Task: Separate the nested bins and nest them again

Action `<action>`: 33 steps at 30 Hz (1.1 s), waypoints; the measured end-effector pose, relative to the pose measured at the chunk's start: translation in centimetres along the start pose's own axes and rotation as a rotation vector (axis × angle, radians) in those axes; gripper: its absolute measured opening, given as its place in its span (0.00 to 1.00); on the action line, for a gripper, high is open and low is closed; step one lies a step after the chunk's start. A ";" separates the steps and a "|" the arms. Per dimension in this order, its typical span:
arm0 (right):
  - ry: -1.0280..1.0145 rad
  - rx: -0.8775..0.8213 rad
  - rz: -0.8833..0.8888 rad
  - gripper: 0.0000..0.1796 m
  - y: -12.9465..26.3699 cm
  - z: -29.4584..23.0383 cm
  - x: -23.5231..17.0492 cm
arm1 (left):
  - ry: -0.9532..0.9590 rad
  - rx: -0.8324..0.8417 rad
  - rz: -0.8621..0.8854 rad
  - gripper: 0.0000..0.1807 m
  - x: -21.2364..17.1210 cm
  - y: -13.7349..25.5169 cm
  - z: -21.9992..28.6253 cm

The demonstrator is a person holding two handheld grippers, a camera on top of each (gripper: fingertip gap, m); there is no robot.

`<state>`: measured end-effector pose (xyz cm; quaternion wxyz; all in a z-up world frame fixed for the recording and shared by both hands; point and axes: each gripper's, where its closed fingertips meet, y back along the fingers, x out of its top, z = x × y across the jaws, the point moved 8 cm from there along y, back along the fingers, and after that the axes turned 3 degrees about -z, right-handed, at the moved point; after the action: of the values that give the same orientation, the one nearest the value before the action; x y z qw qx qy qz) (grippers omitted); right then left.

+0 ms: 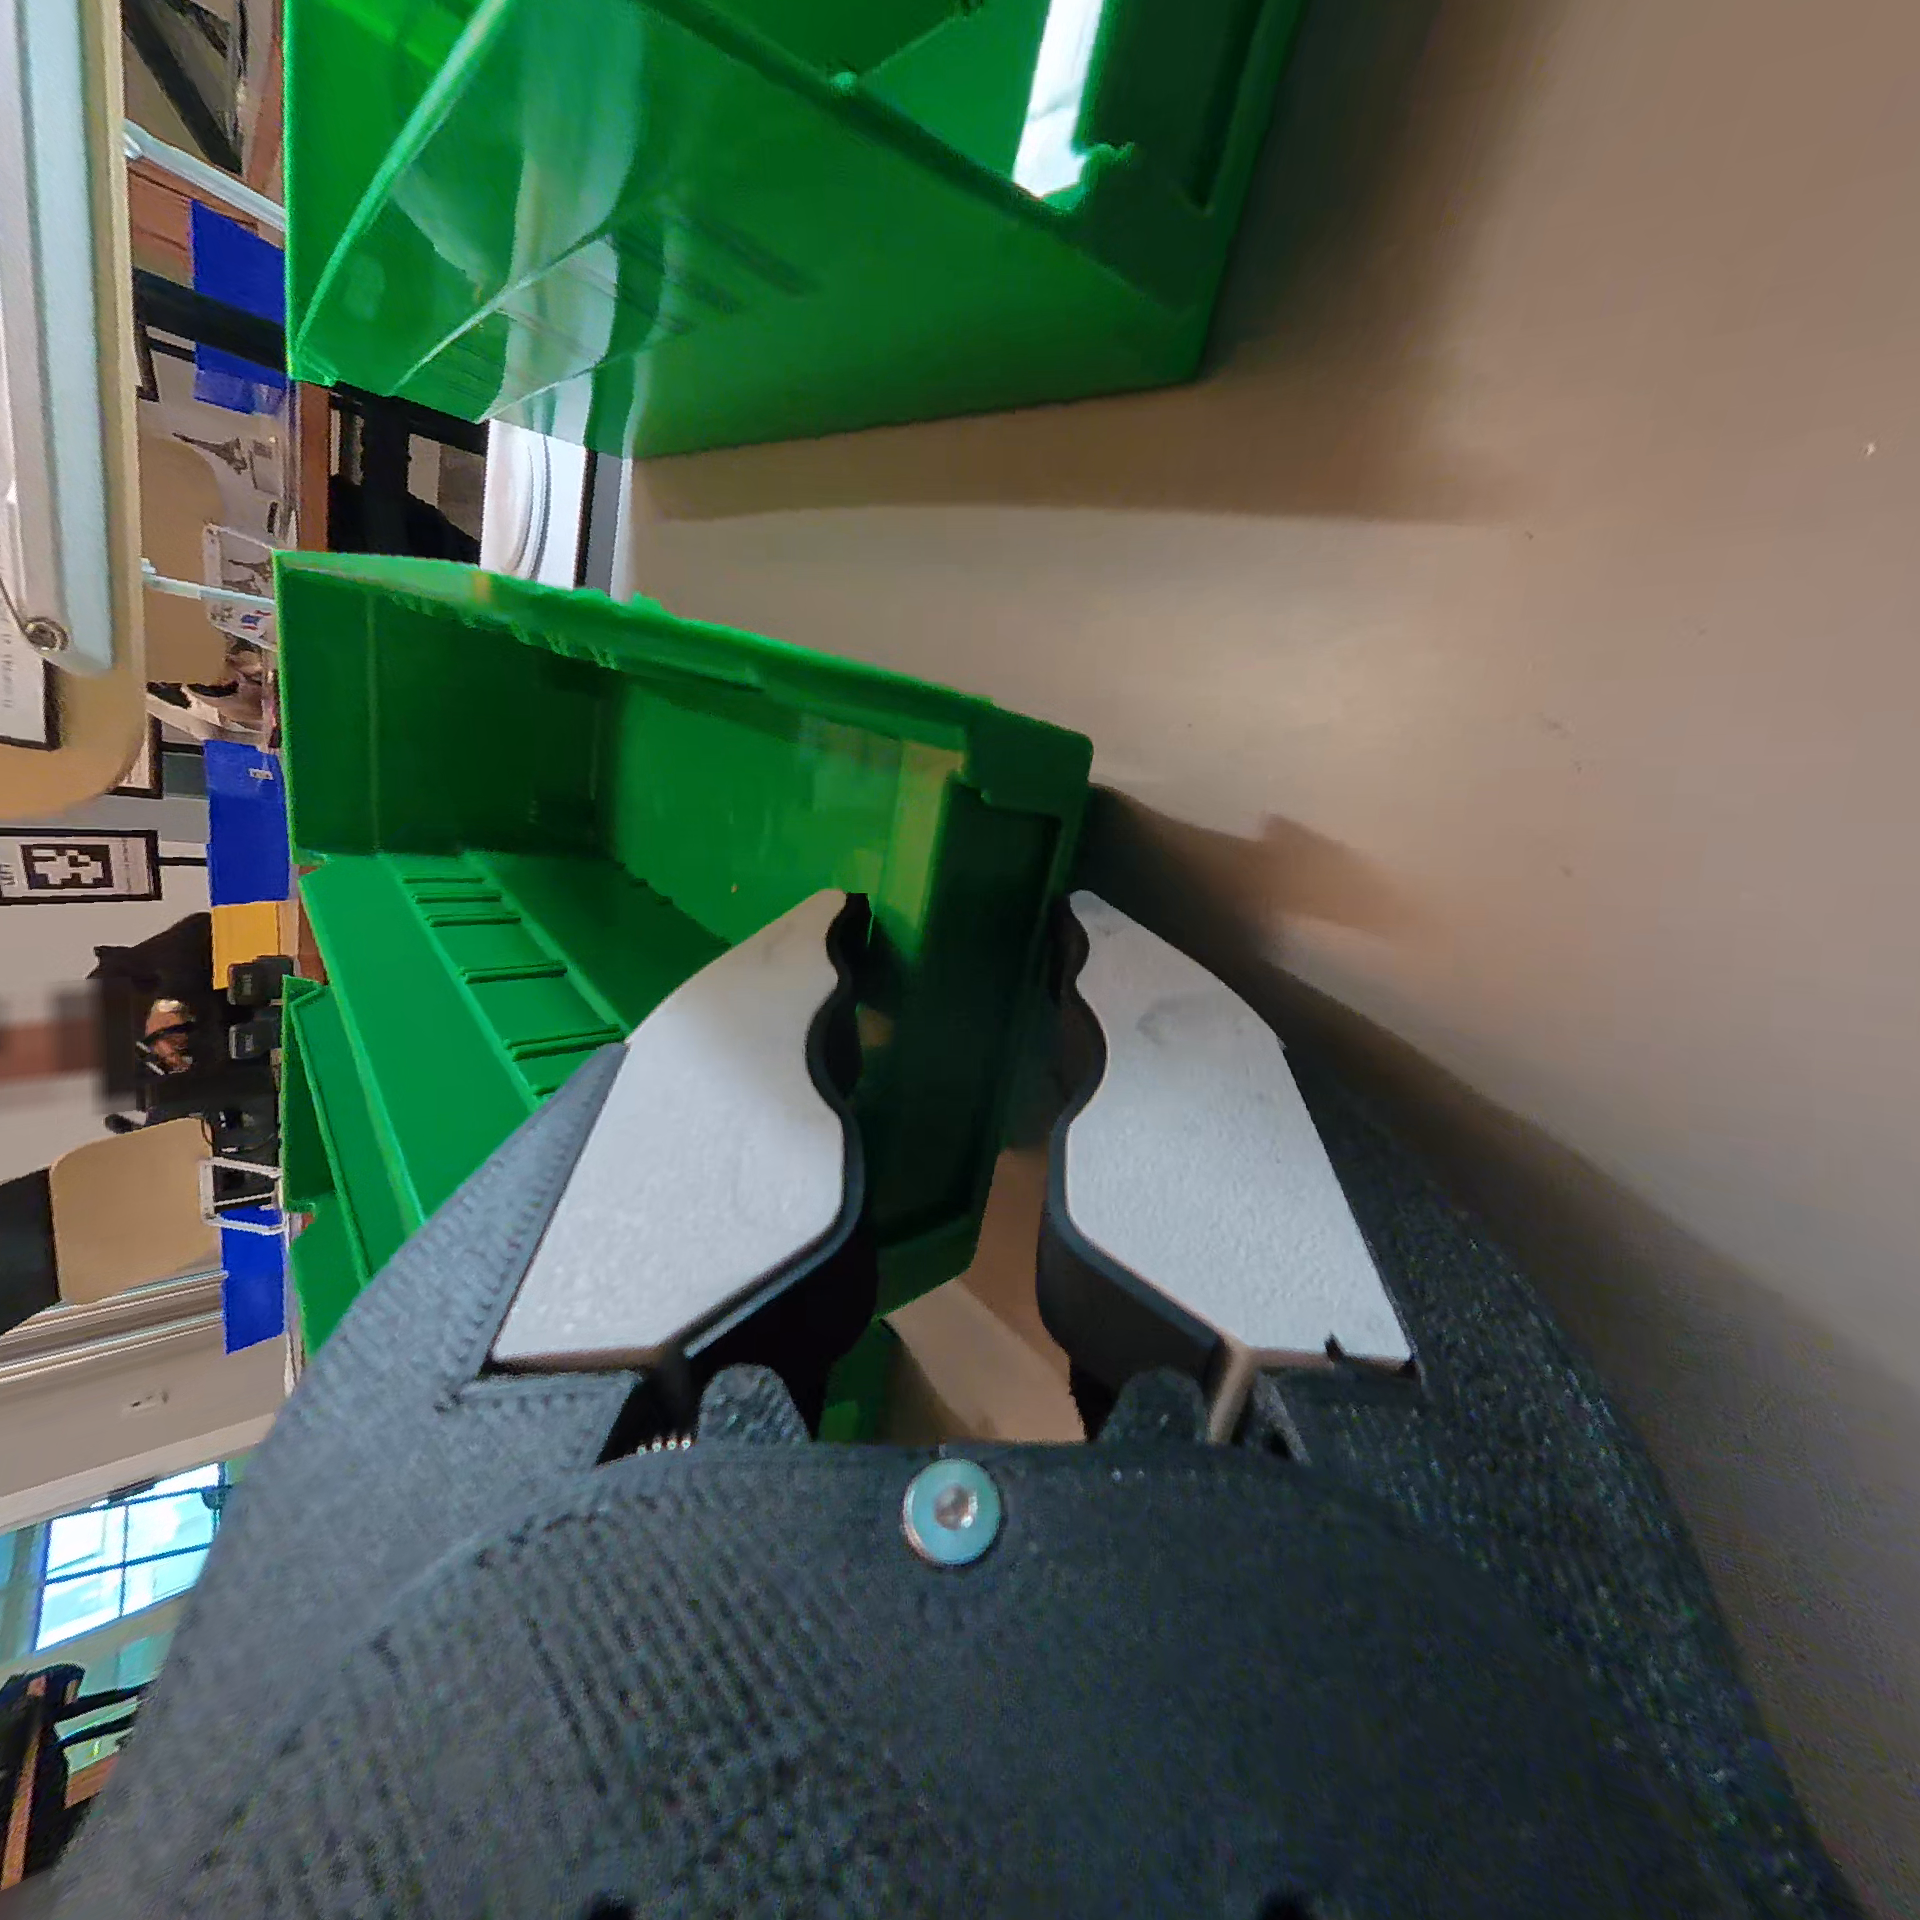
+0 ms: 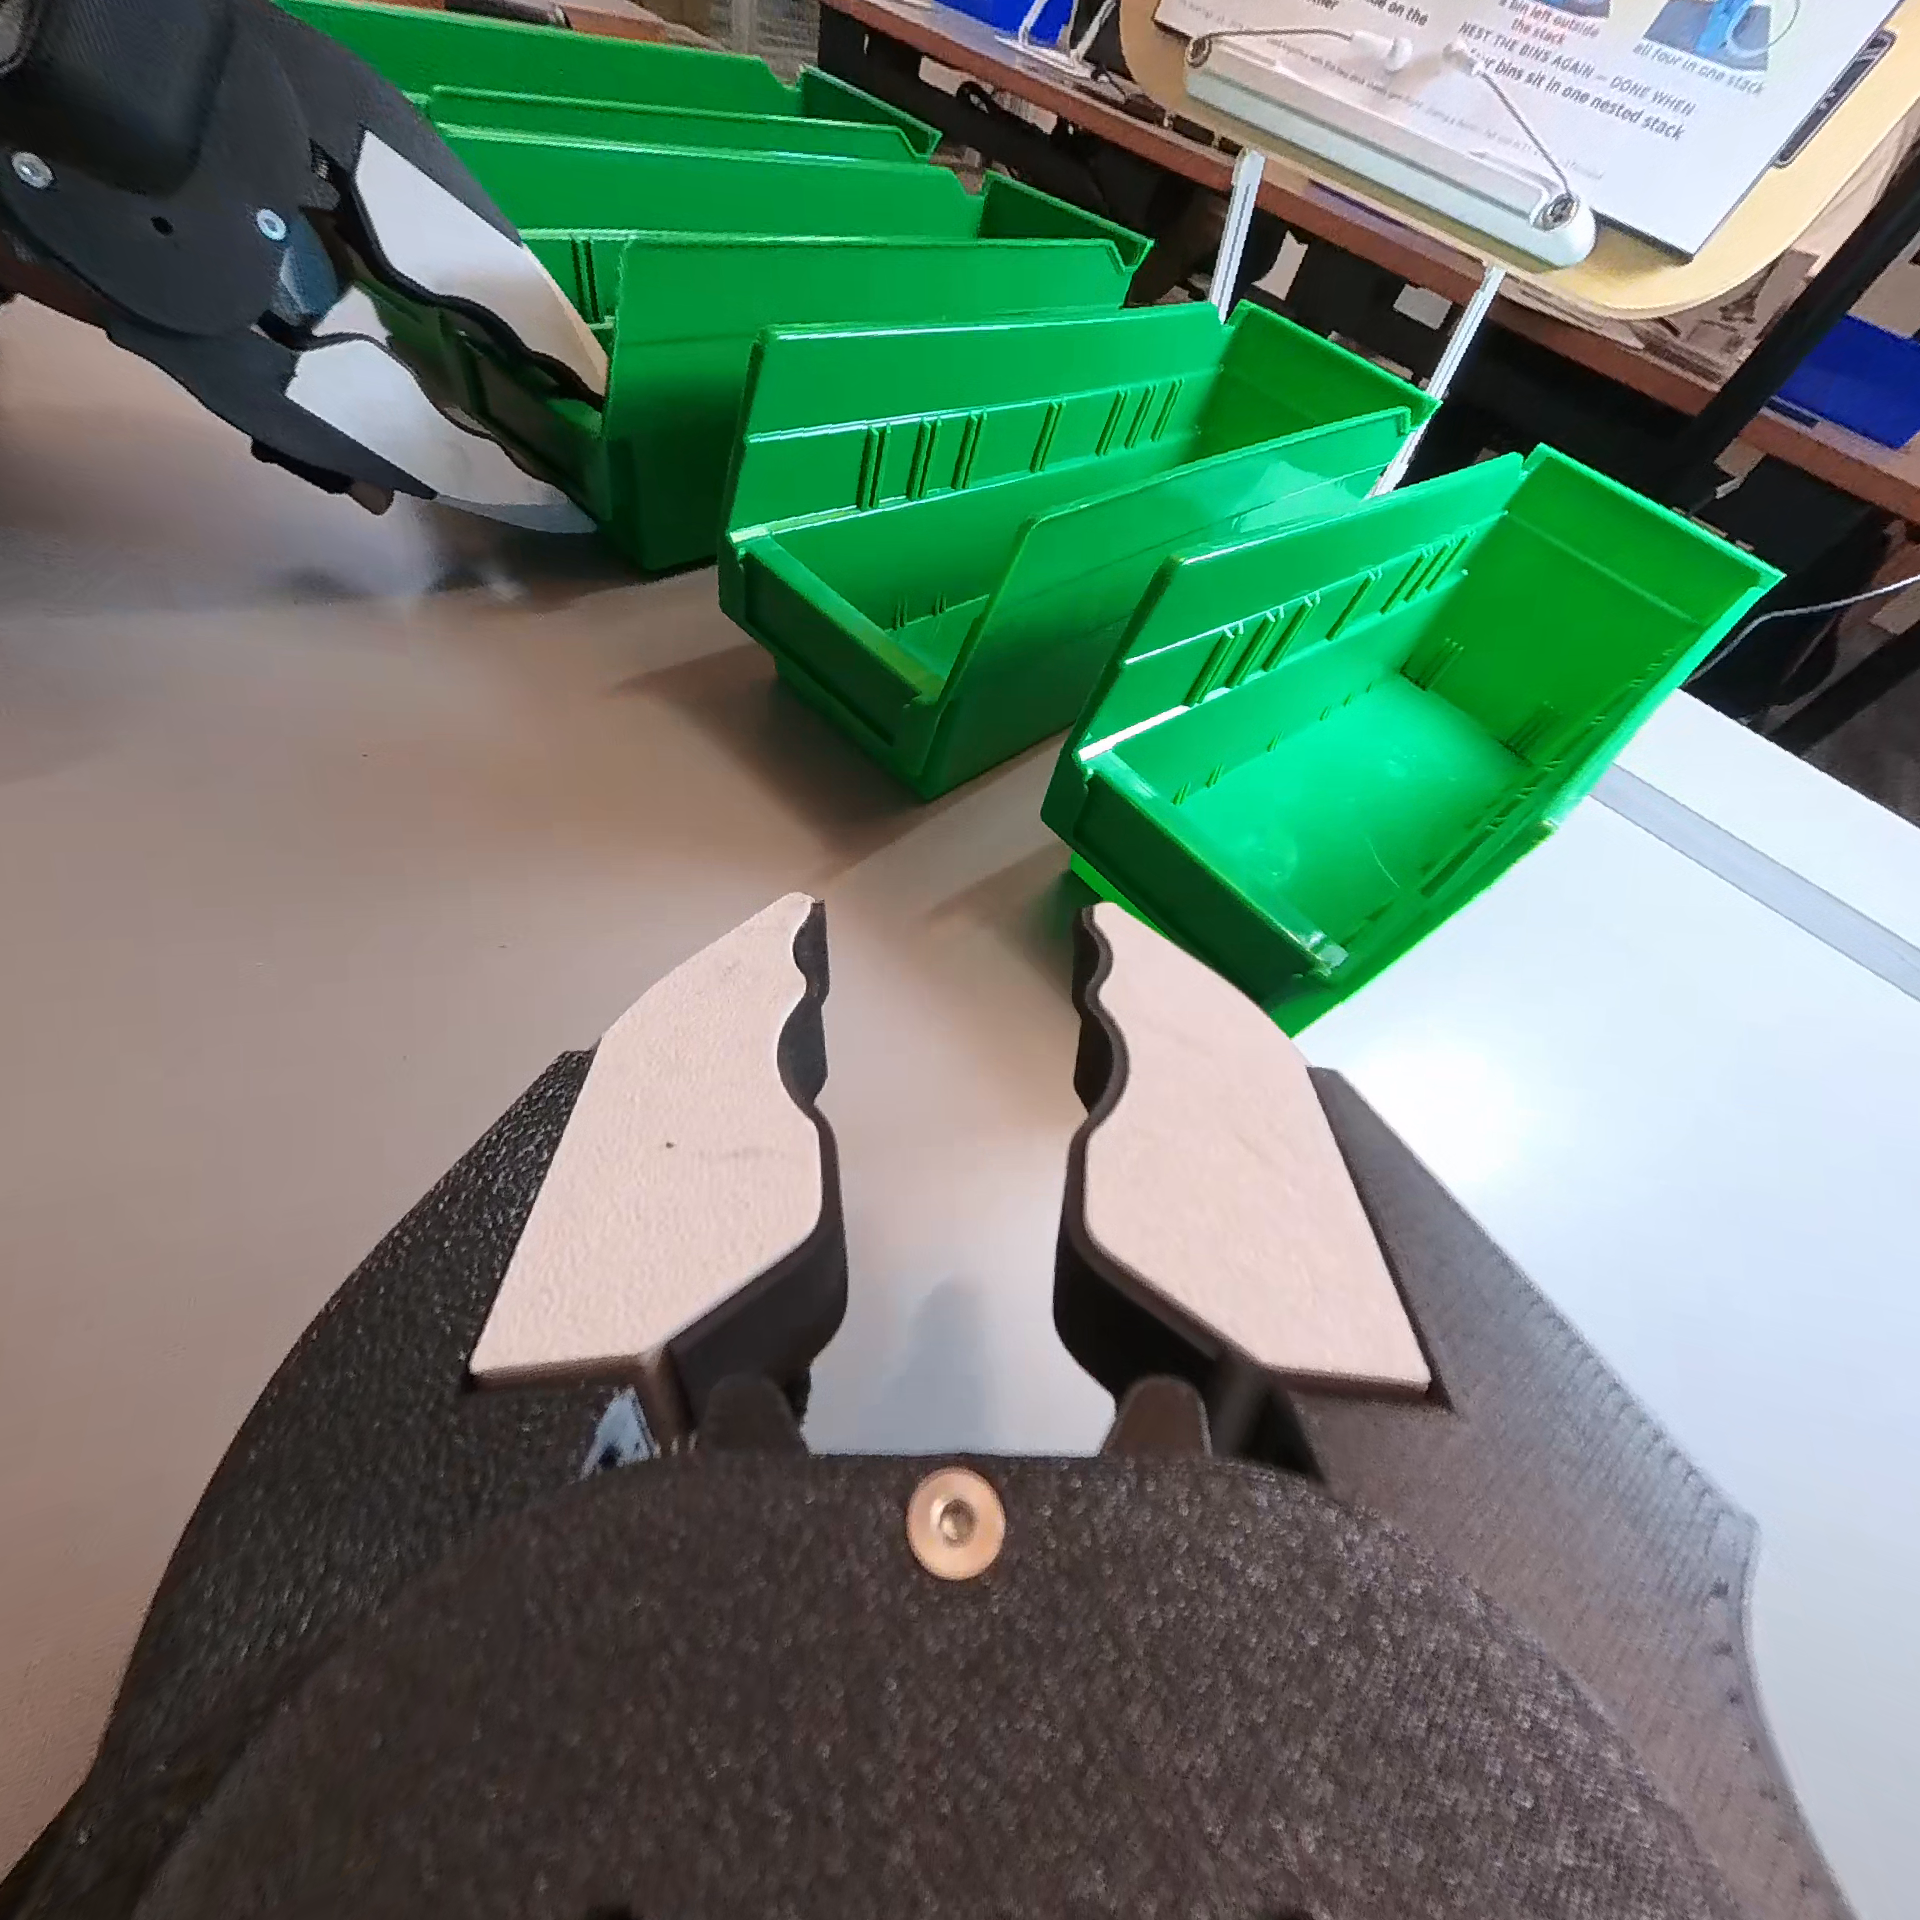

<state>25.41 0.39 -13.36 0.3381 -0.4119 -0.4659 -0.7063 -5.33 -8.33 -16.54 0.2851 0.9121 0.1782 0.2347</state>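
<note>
So we count two green bins standing apart on the table (image 2: 312, 883): one at right centre (image 2: 1382, 769), one in the middle (image 2: 1039, 540). At upper left a stack (image 2: 790, 208) looks still nested, so separating seems partly done. Our left gripper (image 1: 956, 925) straddles its front wall, jaws parted, contact unclear. Our right gripper (image 2: 951, 925) hovers open, empty

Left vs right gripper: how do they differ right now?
The left gripper has its jaws around the front lip of a green bin; the right gripper holds nothing. The left is rolled sideways at the bin; the right hovers over bare table, short of the nearest bin. Both are open.
</note>
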 end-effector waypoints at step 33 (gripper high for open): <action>-0.201 -0.239 0.036 0.41 0.8 3.0 -0.7 | 1.082 0.124 0.583 0.30 -15.3 12.7 -3.9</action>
<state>27.17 2.99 -12.98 0.2509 -0.5262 -0.4027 -0.7057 -17.66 -23.45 -11.06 0.0249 0.6898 0.0541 0.7216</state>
